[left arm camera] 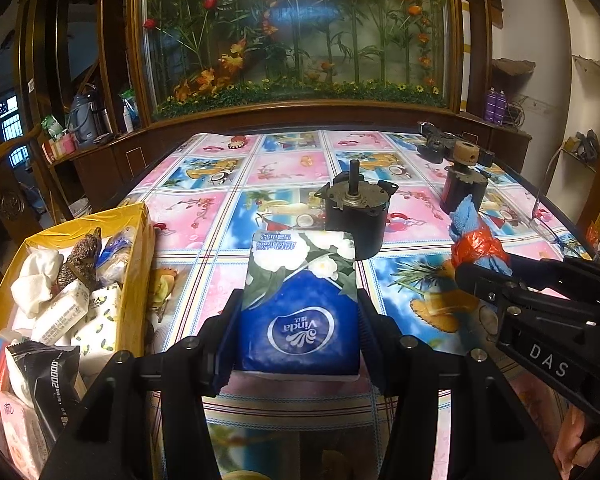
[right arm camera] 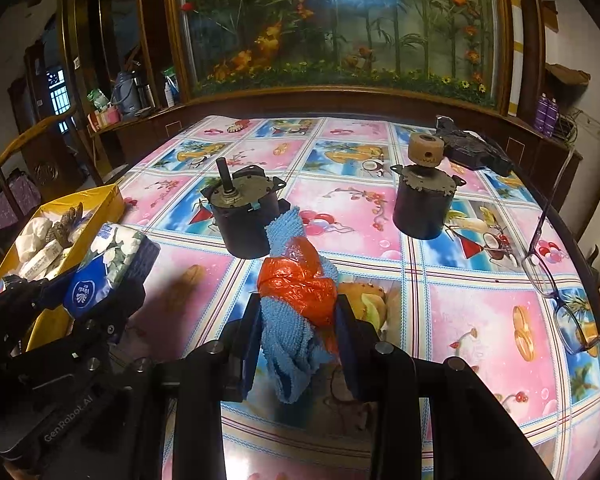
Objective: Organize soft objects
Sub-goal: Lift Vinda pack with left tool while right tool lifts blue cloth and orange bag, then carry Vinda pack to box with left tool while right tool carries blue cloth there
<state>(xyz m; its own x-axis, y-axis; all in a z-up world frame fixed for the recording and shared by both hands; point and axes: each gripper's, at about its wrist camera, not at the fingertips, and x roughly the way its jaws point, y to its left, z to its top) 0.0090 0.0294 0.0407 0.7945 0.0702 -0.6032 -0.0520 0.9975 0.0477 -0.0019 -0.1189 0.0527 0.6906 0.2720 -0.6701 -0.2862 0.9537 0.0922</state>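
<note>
**Both claws loaded, yellow box at near left**

Left wrist view: the left claw [left arm camera: 298,320] is clamped on a blue tissue pack [left arm camera: 300,300], pads pressing both long sides, pack lifted clear of the tabletop [left arm camera: 204,216]. The yellow box [left arm camera: 134,280] sits at the near left, just beside the pack. Contents: a white cloth [left arm camera: 36,280], a brown knitted item [left arm camera: 82,258], several small tissue packets [left arm camera: 66,314] and a dark wrapper [left arm camera: 46,376]; it looks fairly full. The right claw [left arm camera: 476,276] enters from the right carrying its bundle.

Judgement: swing the pack left over the box wall before letting go, and aim for the far end where the pile appears lower. Keep the squeeze light; the pack is soft.

Right wrist view: the right claw [right arm camera: 298,320] grips a blue cloth [right arm camera: 288,344] wrapped in an orange plastic bag [right arm camera: 300,284], held above the tabletop. Two motors [right arm camera: 244,216] stand behind, hard parts, so probably not for the box. Glasses [right arm camera: 556,280] lie at right. The left claw should likely unload first, to avoid crowding at the box.
</note>
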